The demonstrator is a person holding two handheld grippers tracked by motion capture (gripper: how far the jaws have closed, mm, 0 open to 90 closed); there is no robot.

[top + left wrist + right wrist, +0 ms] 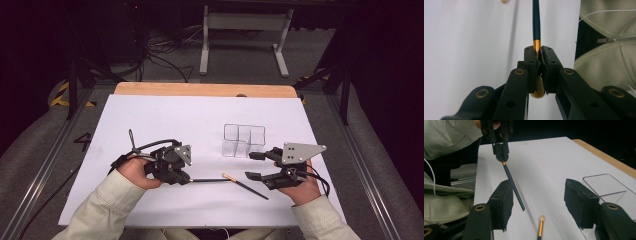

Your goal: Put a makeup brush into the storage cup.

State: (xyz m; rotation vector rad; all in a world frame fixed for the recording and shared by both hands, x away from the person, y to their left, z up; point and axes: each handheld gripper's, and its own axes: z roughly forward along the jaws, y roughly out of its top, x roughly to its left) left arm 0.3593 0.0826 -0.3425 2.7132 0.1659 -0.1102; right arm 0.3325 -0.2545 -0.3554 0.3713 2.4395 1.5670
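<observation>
My left gripper (pixel 186 177) clamps one makeup brush (pixel 207 180) above the white sheet, my right gripper (pixel 255 166) gapes empty beside the second brush (pixel 247 187) (still lying loose), the clear organizer (pixel 243 140) awaiting both.

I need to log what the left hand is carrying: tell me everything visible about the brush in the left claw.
The brush is slim, with a dark glossy handle, a gold metal collar and a tan bristle tuft. The left claw is shut on its collar end, with the tuft sticking out behind the pads. The handle points toward the right claw, raised slightly above the white table.
</observation>
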